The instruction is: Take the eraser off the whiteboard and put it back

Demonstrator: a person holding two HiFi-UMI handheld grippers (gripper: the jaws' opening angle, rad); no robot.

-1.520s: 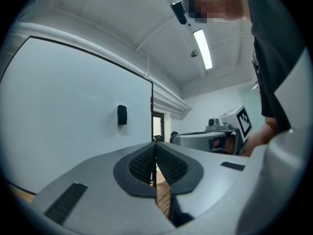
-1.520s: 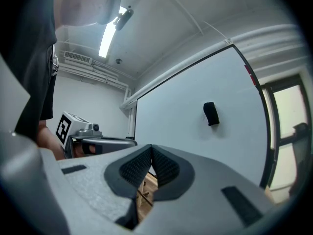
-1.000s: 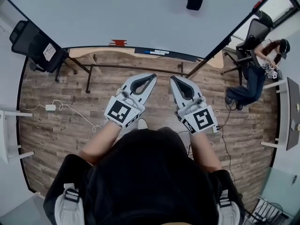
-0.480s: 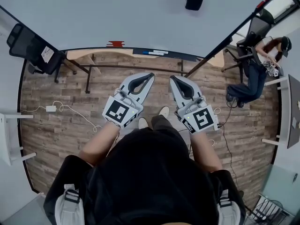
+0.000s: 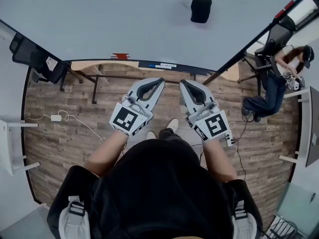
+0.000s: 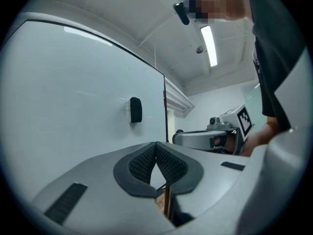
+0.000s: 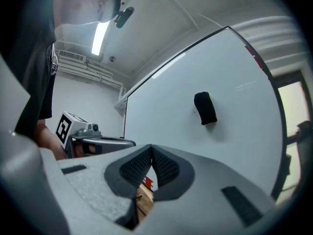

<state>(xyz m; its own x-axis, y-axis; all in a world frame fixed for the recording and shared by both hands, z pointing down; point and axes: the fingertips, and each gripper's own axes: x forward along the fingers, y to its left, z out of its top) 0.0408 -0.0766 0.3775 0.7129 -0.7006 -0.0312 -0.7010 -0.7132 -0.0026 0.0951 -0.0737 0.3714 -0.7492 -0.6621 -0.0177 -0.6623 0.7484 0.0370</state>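
Far left, a black office chair [image 5: 30, 56] is being seen parked against the whiteboard [image 5: 99, 19], and a white cable [image 5: 75, 119] is lying across the wooden floor [image 5: 55, 148] below it. Along the board's bottom edge, a small red item [image 5: 121, 57] is resting on the tray [image 5: 144, 63].

Moving in, the left gripper [image 5: 160, 82] is being held out level in front of the person, pointed at the board. Its 2 jaws are being pressed together at the tips, with nothing gripped between the pads; only floor is being seen through the gap behind them.

Just beside it, the right gripper [image 5: 183, 82] is being held the same way, level and parallel. Its 2 jaws are likewise clenched tip to tip and are carrying nothing.

The black eraser [image 5: 201, 9] is sitting upright on the whiteboard, above and slightly right of the 2 grippers and well apart from both. It is being touched by neither, and it is showing beyond the jaws in both gripper views.

Far right, past the board's edge, a seated person [image 5: 279, 78] is being seen bent over a desk [image 5: 311, 118].
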